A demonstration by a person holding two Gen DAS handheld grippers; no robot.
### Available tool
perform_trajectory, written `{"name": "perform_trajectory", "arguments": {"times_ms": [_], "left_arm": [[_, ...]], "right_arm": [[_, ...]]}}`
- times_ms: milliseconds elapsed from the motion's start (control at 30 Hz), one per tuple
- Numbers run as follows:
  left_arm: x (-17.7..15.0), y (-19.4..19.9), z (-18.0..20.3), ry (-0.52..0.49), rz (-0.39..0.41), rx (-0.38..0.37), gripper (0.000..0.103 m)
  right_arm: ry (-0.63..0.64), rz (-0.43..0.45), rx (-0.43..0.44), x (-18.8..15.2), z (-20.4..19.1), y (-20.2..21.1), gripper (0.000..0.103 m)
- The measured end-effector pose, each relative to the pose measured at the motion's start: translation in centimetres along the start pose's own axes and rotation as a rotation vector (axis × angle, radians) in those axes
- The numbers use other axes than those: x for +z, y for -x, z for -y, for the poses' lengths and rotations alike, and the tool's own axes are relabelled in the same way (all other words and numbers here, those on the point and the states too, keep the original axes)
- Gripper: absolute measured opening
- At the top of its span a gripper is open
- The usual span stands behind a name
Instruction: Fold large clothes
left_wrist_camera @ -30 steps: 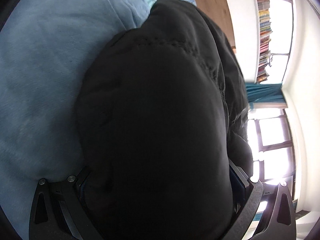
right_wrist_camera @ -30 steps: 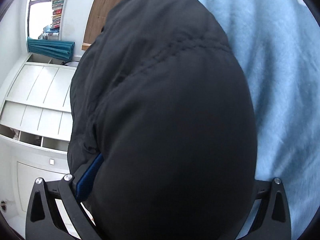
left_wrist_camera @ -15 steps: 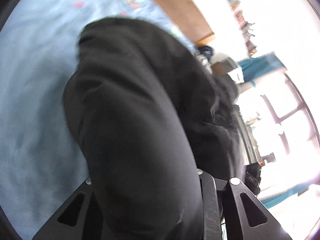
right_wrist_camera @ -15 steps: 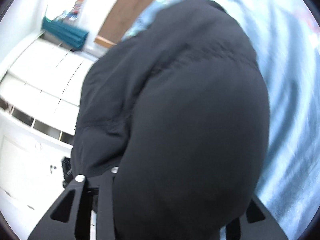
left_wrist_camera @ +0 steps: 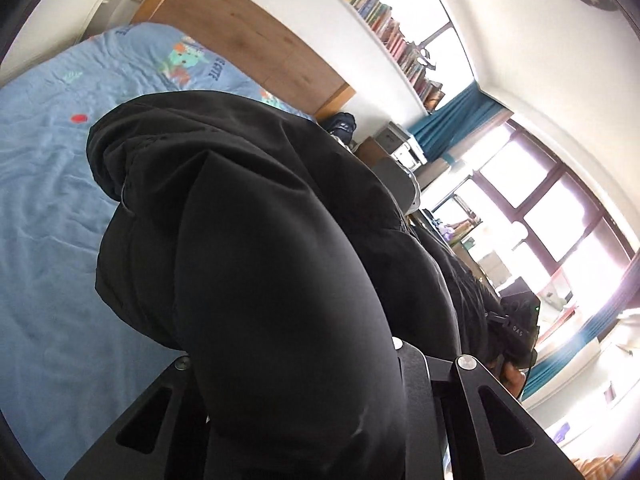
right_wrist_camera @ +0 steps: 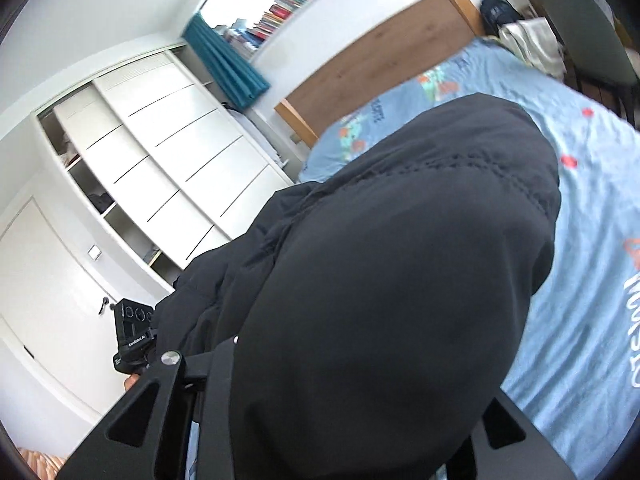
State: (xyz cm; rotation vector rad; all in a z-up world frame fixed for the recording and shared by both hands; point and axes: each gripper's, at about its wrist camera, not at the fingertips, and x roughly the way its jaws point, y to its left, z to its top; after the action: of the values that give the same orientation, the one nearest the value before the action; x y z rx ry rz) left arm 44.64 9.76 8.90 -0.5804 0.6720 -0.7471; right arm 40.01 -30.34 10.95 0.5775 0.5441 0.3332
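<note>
A black padded jacket (left_wrist_camera: 260, 260) bulges up in front of the left wrist camera, lifted above the blue bed (left_wrist_camera: 48, 200). My left gripper (left_wrist_camera: 296, 364) is shut on a thick fold of it, and the fabric hides the fingertips. In the right wrist view the same jacket (right_wrist_camera: 400, 280) fills the middle, hanging over the bed (right_wrist_camera: 580, 240). My right gripper (right_wrist_camera: 352, 360) has the jacket between its jaws, which are closing on it. The span of jacket between the two grippers sags. Each camera sees the other gripper's body at the jacket's far edge.
The wooden headboard (left_wrist_camera: 240, 36) stands at the bed's far end, under a long bookshelf (left_wrist_camera: 384, 32). A big window (left_wrist_camera: 560, 220) with teal curtains is on one side, a white wardrobe (right_wrist_camera: 160, 152) on the other. A chair (right_wrist_camera: 580, 20) with clothes stands beside the bed.
Both grippers went from wide open around the jacket to closed on it. They rose and rolled, lifting the jacket off the bed, so more of the room shows.
</note>
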Motion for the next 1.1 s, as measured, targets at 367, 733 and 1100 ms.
{"name": "perform_trajectory", "arguments": {"times_ms": [367, 733, 1100], "left_arm": [[-8.1, 0.5, -4.3, 0.044, -0.140, 0.140, 0.023], [-10.8, 2.8, -11.7, 0.206, -0.227, 0.316, 0.063], [-10.6, 12.5, -14.6, 0.321, -0.093, 0.466, 0.076]], "right_arm": [[-0.105, -0.106, -0.077, -10.5, 3.3, 3.6, 0.024], [-0.215, -0.238, -0.309, -15.9, 10.5, 5.6, 0.071], [-0.268, -0.209, -0.404, -16.6, 14.3, 10.8, 0.087]]}}
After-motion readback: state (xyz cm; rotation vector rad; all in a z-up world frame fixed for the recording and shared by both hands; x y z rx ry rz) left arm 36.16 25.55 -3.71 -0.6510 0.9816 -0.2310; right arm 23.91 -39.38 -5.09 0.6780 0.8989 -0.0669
